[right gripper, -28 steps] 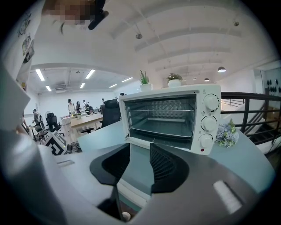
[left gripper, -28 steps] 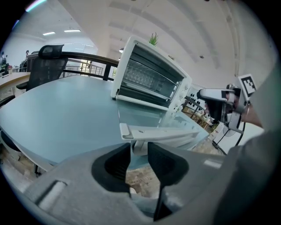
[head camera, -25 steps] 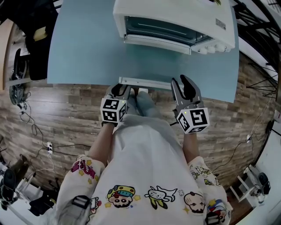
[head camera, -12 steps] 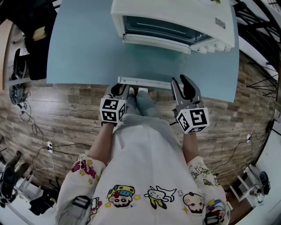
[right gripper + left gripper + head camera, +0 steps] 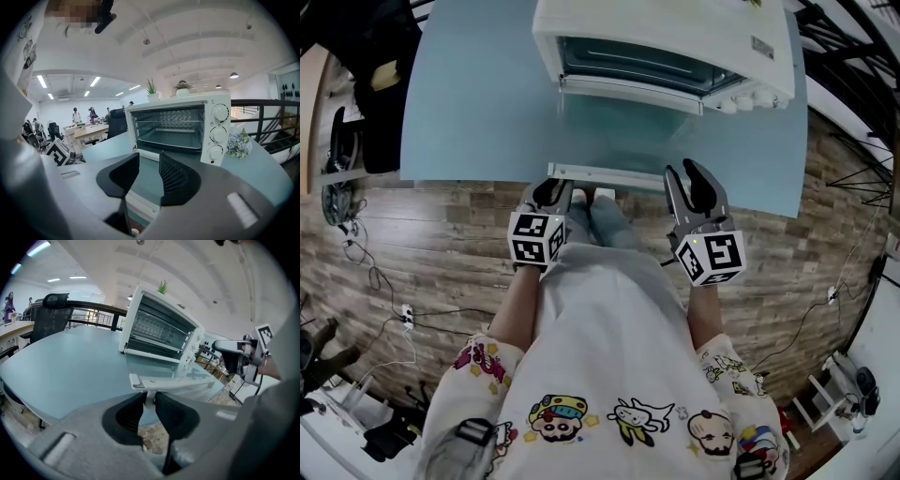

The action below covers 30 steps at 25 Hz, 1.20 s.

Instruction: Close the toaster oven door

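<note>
left tongs (image 5: 149, 401) have just been closing and are now pinching the white post of the door handle (image 5: 173, 382). the oven door (image 5: 619, 122) is lying open and flat ahead of both tongs, with the toaster oven (image 5: 666, 37) beyond it on the counter (image 5: 478, 94). right tongs (image 5: 149, 171) are hovering spread and empty, just right of the handle.

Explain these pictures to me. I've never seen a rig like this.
No robot here: a person holds a two-fingered gripper in each hand. The head view looks down from the person's head; each gripper view looks along that gripper's own fingers. On the blue table stands a white toaster oven with its glass door folded down open. The left gripper has just been closing its fingers and now pinches the door handle near its left end. The right gripper is open and holds nothing.
</note>
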Each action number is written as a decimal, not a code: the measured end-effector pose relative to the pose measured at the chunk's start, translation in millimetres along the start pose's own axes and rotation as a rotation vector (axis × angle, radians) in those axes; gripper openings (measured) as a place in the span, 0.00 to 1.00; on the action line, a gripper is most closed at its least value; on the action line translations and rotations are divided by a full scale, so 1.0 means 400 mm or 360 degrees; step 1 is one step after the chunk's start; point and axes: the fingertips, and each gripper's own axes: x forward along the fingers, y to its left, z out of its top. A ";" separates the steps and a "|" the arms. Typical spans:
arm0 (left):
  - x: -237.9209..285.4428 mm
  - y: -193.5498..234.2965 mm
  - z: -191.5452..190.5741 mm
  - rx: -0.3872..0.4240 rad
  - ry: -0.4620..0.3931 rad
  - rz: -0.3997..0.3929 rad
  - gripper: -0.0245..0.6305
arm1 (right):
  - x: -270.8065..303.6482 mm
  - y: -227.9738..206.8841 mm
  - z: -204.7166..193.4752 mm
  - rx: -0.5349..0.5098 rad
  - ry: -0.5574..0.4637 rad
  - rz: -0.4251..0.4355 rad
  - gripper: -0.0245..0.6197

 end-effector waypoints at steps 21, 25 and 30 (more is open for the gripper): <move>-0.084 -0.045 0.161 -0.0022 -0.0127 -0.0042 0.15 | -0.062 0.025 0.086 -0.0013 -0.0167 0.0001 0.24; -0.096 -0.055 0.204 0.0010 -0.0138 -0.0041 0.15 | -0.070 0.023 0.097 -0.0008 -0.0192 -0.0009 0.24; -0.110 -0.062 0.286 0.0032 -0.0206 -0.0064 0.15 | -0.069 0.014 0.113 -0.0013 -0.0218 -0.0028 0.24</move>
